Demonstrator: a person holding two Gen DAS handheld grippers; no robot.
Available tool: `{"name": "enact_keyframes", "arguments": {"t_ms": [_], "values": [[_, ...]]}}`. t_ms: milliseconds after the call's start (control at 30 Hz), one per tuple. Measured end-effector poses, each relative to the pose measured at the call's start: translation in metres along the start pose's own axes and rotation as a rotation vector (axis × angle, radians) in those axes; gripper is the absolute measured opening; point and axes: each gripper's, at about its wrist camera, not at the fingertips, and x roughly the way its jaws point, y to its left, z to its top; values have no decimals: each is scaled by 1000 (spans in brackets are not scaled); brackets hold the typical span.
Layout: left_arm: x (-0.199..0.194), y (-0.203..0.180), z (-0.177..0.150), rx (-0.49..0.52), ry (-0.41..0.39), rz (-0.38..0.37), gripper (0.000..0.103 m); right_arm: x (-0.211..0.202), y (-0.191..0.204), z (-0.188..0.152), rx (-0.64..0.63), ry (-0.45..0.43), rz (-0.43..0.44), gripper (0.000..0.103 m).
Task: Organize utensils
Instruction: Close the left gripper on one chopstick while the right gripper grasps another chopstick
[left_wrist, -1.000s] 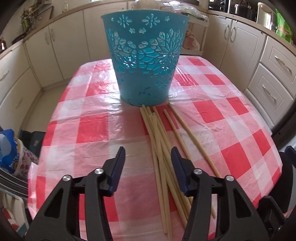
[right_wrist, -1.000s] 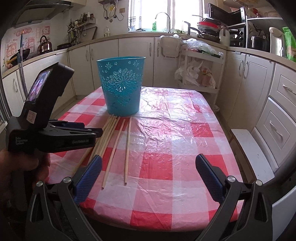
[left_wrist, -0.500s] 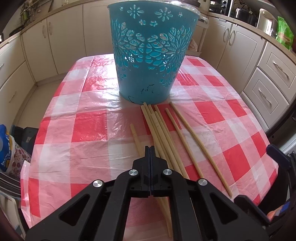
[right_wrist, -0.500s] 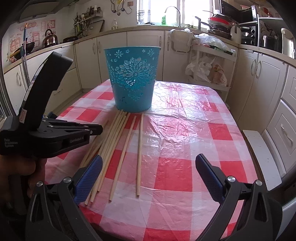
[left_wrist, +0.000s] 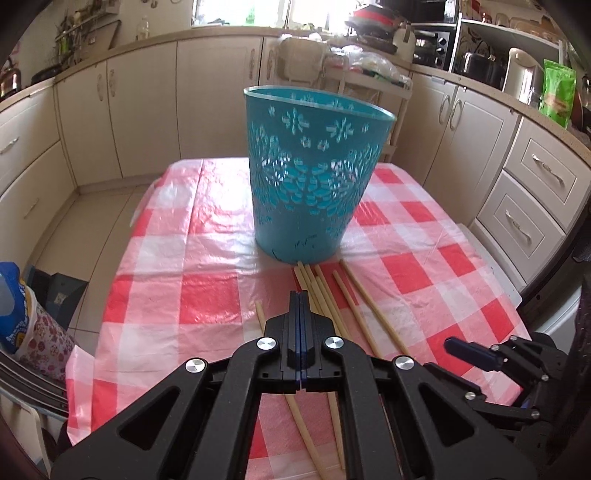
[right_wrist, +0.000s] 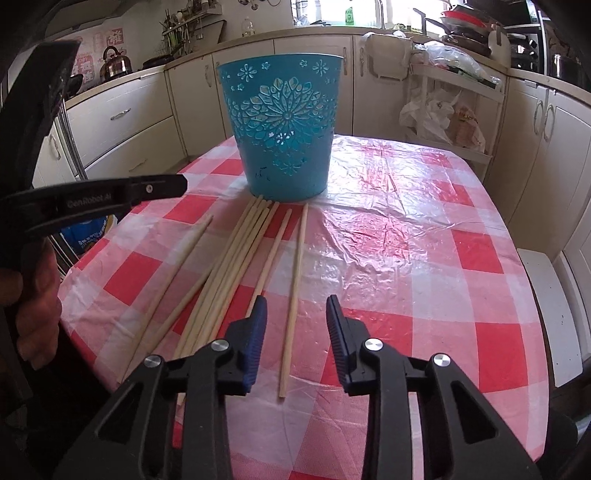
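Observation:
Several long wooden chopsticks (right_wrist: 236, 258) lie on the red-and-white checked tablecloth (right_wrist: 424, 258), in front of an upright teal cut-out bucket (right_wrist: 282, 129). One chopstick (right_wrist: 173, 280) lies apart to the left. My left gripper (left_wrist: 300, 295) is shut with nothing seen between its jaws, raised above the chopsticks (left_wrist: 325, 295), with the bucket (left_wrist: 310, 177) ahead. It shows at the left of the right wrist view (right_wrist: 181, 184). My right gripper (right_wrist: 295, 306) is open over the rightmost chopstick (right_wrist: 295, 280); it shows in the left wrist view (left_wrist: 469, 350).
Cream kitchen cabinets (right_wrist: 129, 125) and drawers (left_wrist: 532, 199) surround the table. A trolley with plastic bags (right_wrist: 443, 110) stands behind it. Bags (left_wrist: 22, 332) sit on the floor at the table's left edge.
My left gripper shut from open, empty, then lifted; one chopstick now lies apart at the left. My right gripper moved forward over the chopsticks and its jaws narrowed.

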Motion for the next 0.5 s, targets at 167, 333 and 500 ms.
{"name": "enact_keyframes", "arguments": {"t_ms": [167,333,500], "values": [[-13,0,9,3,-56,-6,0,21,5,6,-73,67,-9,22],[-20,1,15,7,-98,-7,0,27,10,3,-135,86,-15,6],[-15,11,17,-19,-43,-17,0,22,-1,-3,-74,69,-5,6]]}}
